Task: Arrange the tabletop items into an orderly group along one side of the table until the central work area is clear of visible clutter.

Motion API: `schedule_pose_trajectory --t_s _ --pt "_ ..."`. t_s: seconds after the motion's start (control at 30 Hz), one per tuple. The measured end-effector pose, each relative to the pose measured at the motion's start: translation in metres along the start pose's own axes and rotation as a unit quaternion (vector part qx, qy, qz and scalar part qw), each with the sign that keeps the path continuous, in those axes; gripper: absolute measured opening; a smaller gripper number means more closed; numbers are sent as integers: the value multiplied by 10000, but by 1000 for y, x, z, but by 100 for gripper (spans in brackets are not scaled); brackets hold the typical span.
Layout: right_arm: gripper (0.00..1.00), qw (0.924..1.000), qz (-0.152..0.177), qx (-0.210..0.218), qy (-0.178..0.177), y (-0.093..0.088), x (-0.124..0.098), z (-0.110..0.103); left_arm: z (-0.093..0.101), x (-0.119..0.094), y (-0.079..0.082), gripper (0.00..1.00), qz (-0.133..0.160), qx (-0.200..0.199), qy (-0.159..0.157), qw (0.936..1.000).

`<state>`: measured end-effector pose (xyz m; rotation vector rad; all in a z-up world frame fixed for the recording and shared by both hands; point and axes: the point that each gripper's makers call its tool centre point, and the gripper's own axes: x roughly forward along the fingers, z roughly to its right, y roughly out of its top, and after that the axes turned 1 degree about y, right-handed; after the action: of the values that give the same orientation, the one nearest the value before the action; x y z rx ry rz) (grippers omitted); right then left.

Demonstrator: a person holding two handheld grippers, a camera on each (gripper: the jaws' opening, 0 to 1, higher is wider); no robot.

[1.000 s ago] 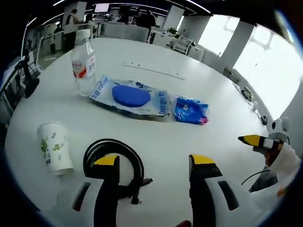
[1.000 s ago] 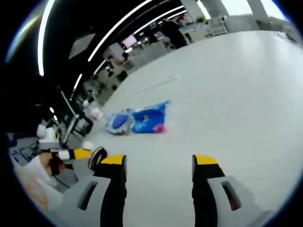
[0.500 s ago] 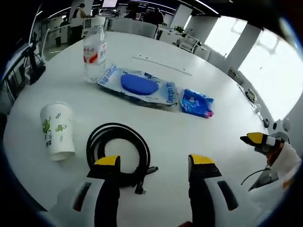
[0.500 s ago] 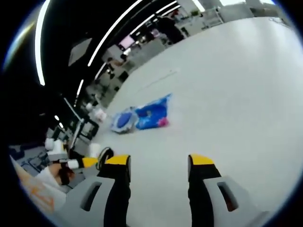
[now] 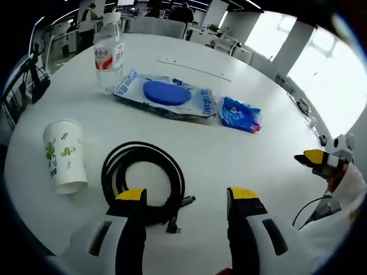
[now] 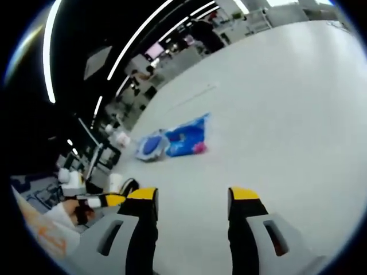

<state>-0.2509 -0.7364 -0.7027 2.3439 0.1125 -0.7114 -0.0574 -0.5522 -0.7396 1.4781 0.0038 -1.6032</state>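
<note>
Left tool spread, empty, poised just above the coiled black cable at the near tabletop edge, likely lined up for a first pick. Paper cup beside it; bottle, wipes pack and blue pouch in a row beyond. Right tool likewise spread, empty, hovering over bare surface.

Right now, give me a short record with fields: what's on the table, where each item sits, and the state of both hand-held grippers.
surface: round white table
cable: black coil, just ahead of the left hand-held gripper
cup: paper cup, lying left of the coil
bottle: water bottle, upright, far left
large packet: blue packet, flat beside the bottle
small packet: blue pouch, right of it
left hand-held gripper: open, empty
right hand-held gripper: open, empty
</note>
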Motion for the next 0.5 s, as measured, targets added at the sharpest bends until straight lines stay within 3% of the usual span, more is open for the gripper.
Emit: schedule_pose_trajectory --t_s 0.37,0.5 --pt "47 9998 75 139 -87 1 -7 10 0 9 -14 54 -178 209 33 9996" --pt "46 9998 46 181 -98 -3 -8 10 -3 12 -19 49 -234 359 76 9991"
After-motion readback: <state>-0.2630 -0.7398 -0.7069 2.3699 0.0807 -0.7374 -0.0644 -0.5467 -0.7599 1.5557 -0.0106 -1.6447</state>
